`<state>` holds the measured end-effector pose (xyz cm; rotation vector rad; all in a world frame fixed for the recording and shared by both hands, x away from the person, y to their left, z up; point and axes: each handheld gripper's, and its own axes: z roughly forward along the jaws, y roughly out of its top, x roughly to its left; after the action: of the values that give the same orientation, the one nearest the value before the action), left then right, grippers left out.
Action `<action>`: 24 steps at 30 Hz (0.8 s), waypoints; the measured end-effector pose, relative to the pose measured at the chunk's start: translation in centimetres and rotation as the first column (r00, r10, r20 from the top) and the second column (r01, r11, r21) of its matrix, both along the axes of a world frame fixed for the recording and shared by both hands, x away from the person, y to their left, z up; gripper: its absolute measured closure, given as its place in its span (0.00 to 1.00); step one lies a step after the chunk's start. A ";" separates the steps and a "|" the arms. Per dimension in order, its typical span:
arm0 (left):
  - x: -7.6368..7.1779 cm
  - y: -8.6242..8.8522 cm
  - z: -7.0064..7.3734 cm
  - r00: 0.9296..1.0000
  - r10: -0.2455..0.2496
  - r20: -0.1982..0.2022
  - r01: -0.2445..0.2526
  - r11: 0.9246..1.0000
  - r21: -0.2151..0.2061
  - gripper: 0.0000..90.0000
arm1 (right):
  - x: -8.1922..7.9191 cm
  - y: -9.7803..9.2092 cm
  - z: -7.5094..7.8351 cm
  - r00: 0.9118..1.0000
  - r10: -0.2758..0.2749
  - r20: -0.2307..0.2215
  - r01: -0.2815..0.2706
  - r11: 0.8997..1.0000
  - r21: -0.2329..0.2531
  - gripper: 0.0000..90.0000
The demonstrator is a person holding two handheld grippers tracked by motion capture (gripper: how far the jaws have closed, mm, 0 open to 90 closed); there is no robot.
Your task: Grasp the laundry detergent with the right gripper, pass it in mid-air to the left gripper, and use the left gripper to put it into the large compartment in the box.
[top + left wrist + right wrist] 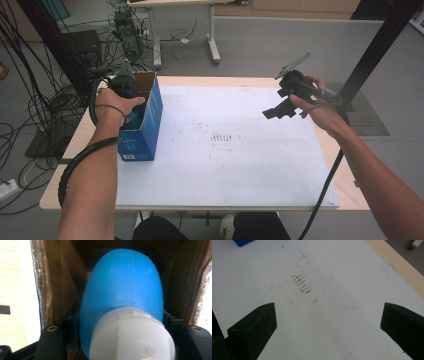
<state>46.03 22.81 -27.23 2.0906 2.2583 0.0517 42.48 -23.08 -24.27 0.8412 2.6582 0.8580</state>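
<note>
The left gripper (131, 102) is lowered into the open-topped blue cardboard box (150, 131), its jaws clamped on either side of a smooth blue plastic bottle with a white ribbed screw cap (122, 292), which hangs between the box's brown inner walls. The bottle looks light and stiff, though its glossy rounded body could slip; the grip just above the cap seems safest. To the right of the box, the right gripper (327, 332) hovers over the stained white sheet (332, 290), jaws wide apart and empty.
</note>
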 end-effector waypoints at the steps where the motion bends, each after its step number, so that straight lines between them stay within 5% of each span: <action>1: 0.0 0.0 0.0 1.000 -0.001 0.000 0.001 1.000 0.000 0.40 | 0.0 0.0 0.0 1.000 0.001 0.001 -0.001 1.000 0.000 0.00; 24: 0.0 0.0 0.0 1.000 -0.002 0.003 0.002 1.000 0.000 0.40 | 0.0 0.0 0.1 1.000 -0.002 0.007 0.002 1.000 -0.002 0.00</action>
<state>46.00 22.81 -27.23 2.0918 2.2545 0.0541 42.49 -23.12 -24.13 0.8391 2.6516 0.8559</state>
